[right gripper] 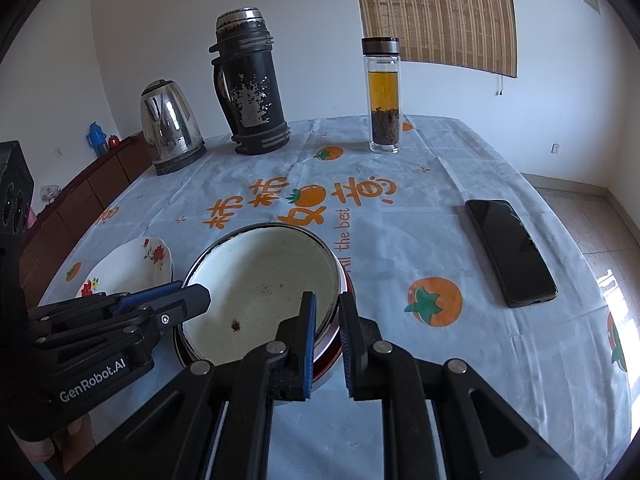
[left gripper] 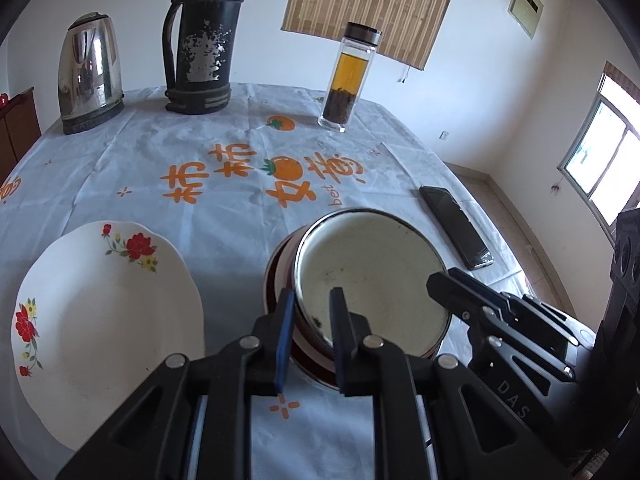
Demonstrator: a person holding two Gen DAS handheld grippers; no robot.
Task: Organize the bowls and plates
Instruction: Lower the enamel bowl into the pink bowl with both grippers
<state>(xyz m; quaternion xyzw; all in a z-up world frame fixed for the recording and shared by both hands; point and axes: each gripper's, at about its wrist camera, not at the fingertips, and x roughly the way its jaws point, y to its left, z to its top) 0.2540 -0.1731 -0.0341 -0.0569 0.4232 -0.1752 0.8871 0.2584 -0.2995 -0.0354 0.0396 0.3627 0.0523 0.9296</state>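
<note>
A cream enamel bowl (left gripper: 372, 276) with a metal rim sits tilted inside a red bowl (left gripper: 276, 280) on the table. My left gripper (left gripper: 314, 340) straddles the bowls' near-left rim, one finger inside and one outside, pinching it. My right gripper (right gripper: 328, 340) pinches the near-right rim of the same cream bowl (right gripper: 260, 288) the same way. Each gripper shows in the other's view, the right (left gripper: 440, 280) and the left (right gripper: 200, 296). A white plate with red flowers (left gripper: 100, 320) lies to the left of the bowls and also shows in the right wrist view (right gripper: 132, 268).
At the back of the table stand a steel kettle (left gripper: 90, 72), a worn black thermos (left gripper: 204, 40) and a glass tea bottle (left gripper: 348, 76). A black phone (right gripper: 510, 250) lies to the right. The tablecloth (left gripper: 200, 152) has orange print.
</note>
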